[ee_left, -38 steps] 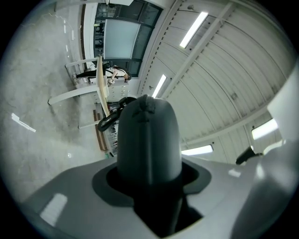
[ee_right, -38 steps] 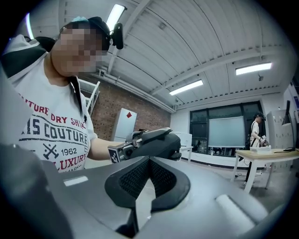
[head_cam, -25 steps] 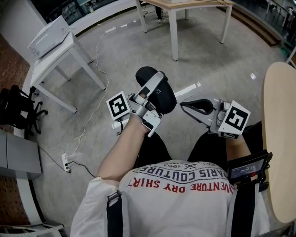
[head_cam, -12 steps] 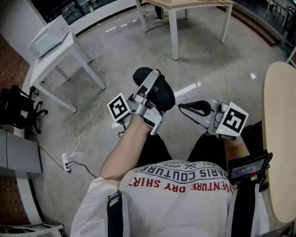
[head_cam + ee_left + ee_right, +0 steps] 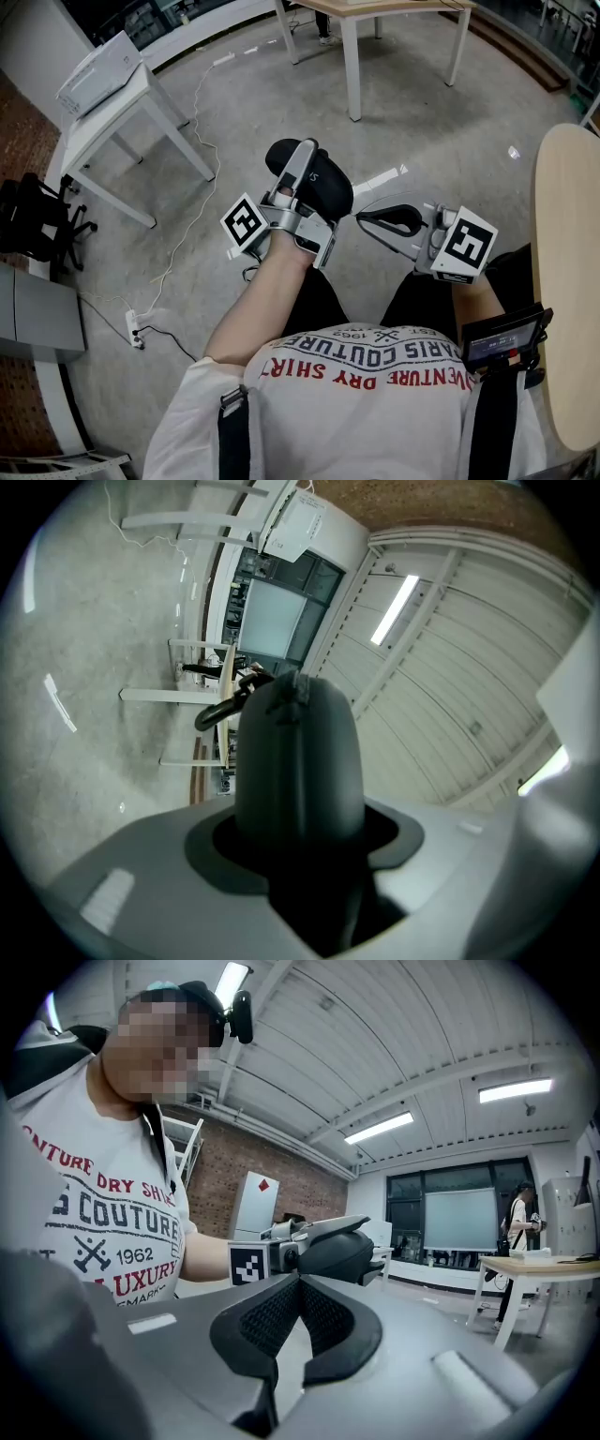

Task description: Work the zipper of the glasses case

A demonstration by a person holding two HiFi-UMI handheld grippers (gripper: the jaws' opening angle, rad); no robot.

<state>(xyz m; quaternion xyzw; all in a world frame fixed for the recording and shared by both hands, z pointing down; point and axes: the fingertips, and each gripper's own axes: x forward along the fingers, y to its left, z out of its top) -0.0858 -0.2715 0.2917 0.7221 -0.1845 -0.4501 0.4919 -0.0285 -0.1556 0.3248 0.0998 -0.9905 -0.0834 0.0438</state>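
Grey concrete floor (image 5: 422, 141), white side table (image 5: 112, 118), brick wall (image 5: 291, 1180), ribbed ceiling (image 5: 422, 1035) with strip lights (image 5: 380, 1127).

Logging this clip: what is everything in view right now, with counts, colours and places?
glasses case: one, black, held above the floor in the left gripper
small table: one, white, upper left
box: one, white, on the small table
tall table: one, wood top on white legs, top centre
rounded tabletop: one, beige, right edge
chair: one, black, far left
power strip: one, white, on the floor at left
screen device: one, black, at the person's right hip
left gripper: grey, shut on the glasses case
right gripper: grey, jaws together, tips at the glasses case's end
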